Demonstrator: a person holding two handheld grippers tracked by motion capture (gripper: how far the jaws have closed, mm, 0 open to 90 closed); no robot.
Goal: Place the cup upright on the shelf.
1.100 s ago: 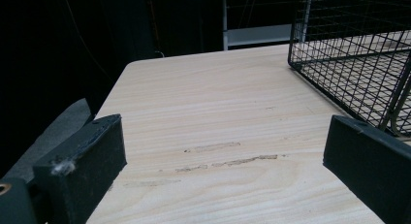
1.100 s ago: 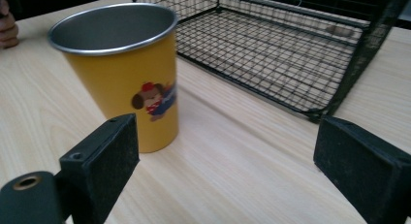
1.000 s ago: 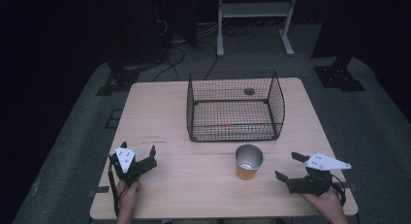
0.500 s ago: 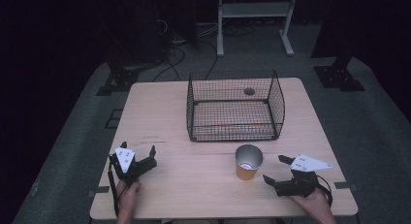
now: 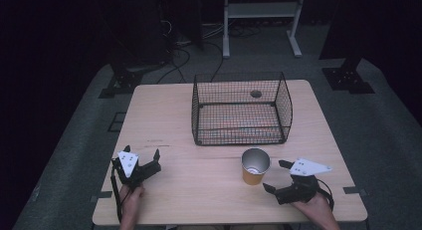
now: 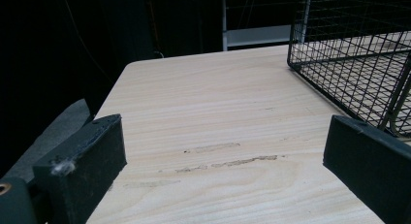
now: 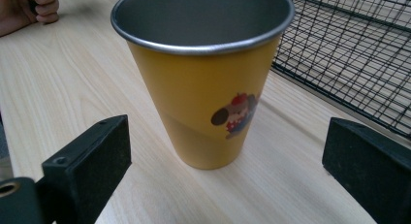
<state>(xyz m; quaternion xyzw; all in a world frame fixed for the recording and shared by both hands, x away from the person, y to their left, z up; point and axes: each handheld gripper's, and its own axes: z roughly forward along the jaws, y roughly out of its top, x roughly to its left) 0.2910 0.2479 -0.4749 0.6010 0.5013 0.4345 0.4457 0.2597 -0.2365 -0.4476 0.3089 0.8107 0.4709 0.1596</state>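
A yellow metal cup (image 5: pixel 255 166) with a silver rim stands upright on the wooden table (image 5: pixel 169 120), just in front of the wire basket (image 5: pixel 240 109). In the right gripper view the cup (image 7: pixel 203 78) is close ahead and bears a small cartoon print. My right gripper (image 5: pixel 276 176) is open, its jaws apart just right of the cup and not touching it. The open left gripper (image 5: pixel 142 158) rests near the table's front left with nothing between its jaws. In the left gripper view bare wood lies ahead and the basket (image 6: pixel 358 54) is at the right.
The black wire basket has nothing in it. A round hole (image 5: pixel 256 94) in the tabletop shows behind the basket's far wall. A white metal stand (image 5: pixel 259 21) and dark equipment legs stand on the grey floor beyond the table.
My right gripper has moved left toward the cup, from the table's right edge to just beside it. The left gripper has stayed put.
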